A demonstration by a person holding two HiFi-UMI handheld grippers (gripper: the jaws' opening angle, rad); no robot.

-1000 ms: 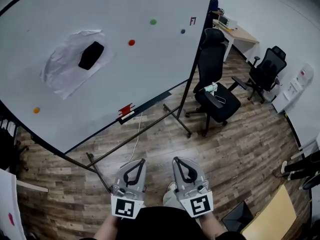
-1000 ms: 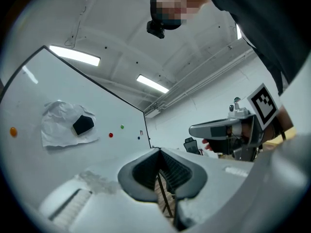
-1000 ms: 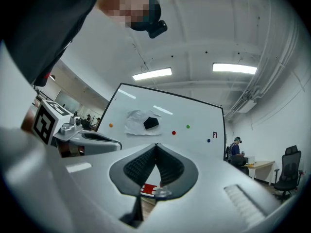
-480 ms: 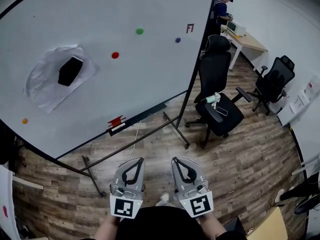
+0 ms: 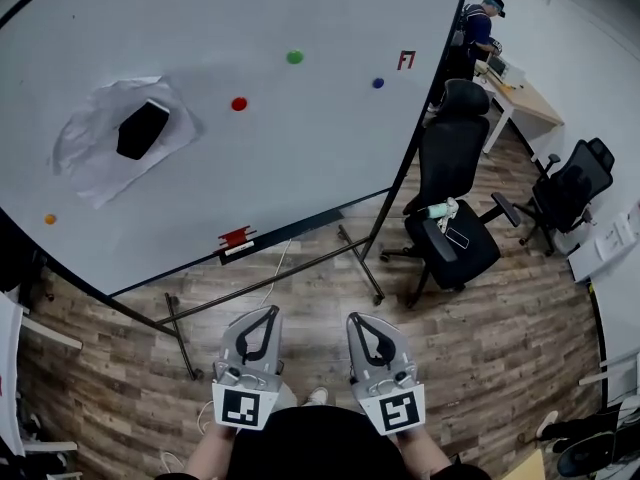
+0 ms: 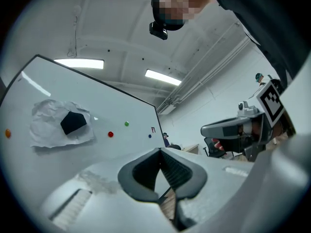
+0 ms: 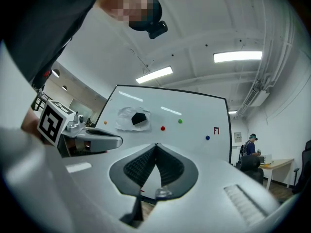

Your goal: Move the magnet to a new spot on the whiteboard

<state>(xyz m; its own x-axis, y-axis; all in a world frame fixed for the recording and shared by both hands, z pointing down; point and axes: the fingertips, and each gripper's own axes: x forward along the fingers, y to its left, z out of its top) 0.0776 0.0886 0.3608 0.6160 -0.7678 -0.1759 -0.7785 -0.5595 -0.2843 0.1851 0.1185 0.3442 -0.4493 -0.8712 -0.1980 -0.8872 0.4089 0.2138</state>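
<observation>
The whiteboard (image 5: 300,158) carries small round magnets: orange (image 5: 50,219), red (image 5: 239,104), green (image 5: 295,57) and blue (image 5: 378,83). A black block (image 5: 142,130) pins a crumpled white sheet (image 5: 95,163) to the board. Low in the head view, my left gripper (image 5: 271,311) and right gripper (image 5: 355,319) stand side by side, well short of the board, both shut with nothing in them. The left gripper view shows its own tips (image 6: 159,151) pointing at the board, with the red magnet (image 6: 111,134) far ahead. In the right gripper view the tips (image 7: 155,145) also meet below the red magnet (image 7: 163,128).
The board stands on a wheeled metal frame (image 5: 352,253) over a wooden floor, with a red item (image 5: 236,237) on its tray. A black office chair (image 5: 452,230) holding small items stands right of the board. Behind it are a second chair (image 5: 570,193), a desk (image 5: 525,93) and a person (image 5: 478,30).
The head view has swung, so the board's right edge and the chairs now sit further right. Both grippers stay shut and side by side, having moved with the person.
</observation>
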